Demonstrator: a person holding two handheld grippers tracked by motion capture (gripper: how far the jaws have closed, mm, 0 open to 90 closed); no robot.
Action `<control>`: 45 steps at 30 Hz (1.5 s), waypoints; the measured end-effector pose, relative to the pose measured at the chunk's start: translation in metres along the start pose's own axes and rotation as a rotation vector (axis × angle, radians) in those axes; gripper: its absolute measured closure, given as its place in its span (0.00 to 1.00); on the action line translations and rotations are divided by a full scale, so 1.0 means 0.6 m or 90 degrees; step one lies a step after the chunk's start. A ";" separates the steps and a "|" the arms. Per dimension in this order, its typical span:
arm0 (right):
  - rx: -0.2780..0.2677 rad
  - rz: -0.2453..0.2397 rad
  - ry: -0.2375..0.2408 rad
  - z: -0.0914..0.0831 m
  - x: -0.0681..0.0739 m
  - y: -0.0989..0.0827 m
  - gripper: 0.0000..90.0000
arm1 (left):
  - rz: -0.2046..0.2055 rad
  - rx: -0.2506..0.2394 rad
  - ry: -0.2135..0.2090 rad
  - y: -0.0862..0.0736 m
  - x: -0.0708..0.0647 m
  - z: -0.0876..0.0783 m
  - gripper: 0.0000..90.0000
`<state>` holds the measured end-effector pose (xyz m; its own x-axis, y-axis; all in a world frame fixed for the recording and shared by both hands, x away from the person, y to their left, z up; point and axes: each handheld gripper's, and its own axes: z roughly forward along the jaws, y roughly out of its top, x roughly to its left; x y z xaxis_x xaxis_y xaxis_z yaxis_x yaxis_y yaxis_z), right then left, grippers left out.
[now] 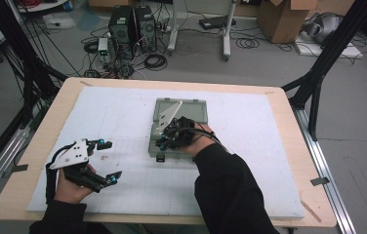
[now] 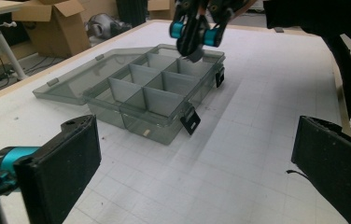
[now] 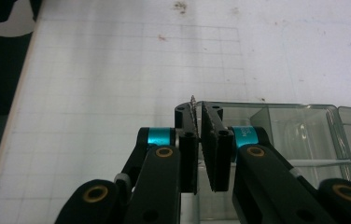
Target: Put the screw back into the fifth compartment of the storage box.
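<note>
Though smoky, clear compartment box [image 2: 155, 93], lid open

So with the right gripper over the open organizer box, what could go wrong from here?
1. The right gripper pinches a small screw by a thin edge, so it could slip out and bounce past the organizer box.
2. The dividers are close together, so it may land in the wrong compartment.
3. The left gripper is open and away from the box, so a nudge could slide it.
</note>
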<state>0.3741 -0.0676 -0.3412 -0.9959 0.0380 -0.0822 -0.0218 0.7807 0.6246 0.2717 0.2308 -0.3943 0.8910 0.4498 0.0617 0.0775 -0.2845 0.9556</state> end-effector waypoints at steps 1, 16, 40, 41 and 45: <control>0.007 0.010 -0.001 0.004 -0.004 0.001 0.95 | 0.000 0.000 0.000 0.000 0.000 0.000 0.02; 0.066 0.062 -0.015 0.050 -0.047 0.005 0.95 | 0.001 -0.003 0.000 0.001 -0.001 -0.001 0.02; 0.071 0.036 -0.011 0.028 -0.023 0.006 0.75 | 0.001 -0.005 0.002 0.002 -0.001 -0.003 0.02; 0.069 0.030 -0.013 0.025 -0.021 0.004 0.74 | 0.001 -0.005 0.001 0.002 -0.001 -0.003 0.02; 0.057 0.035 -0.014 0.012 -0.008 -0.006 0.70 | 0.002 -0.003 0.000 0.001 0.000 -0.002 0.02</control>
<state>0.3798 -0.0661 -0.3488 -0.9931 0.0953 -0.0681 0.0415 0.8300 0.5562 0.2710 0.2318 -0.3933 0.8909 0.4495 0.0647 0.0731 -0.2824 0.9565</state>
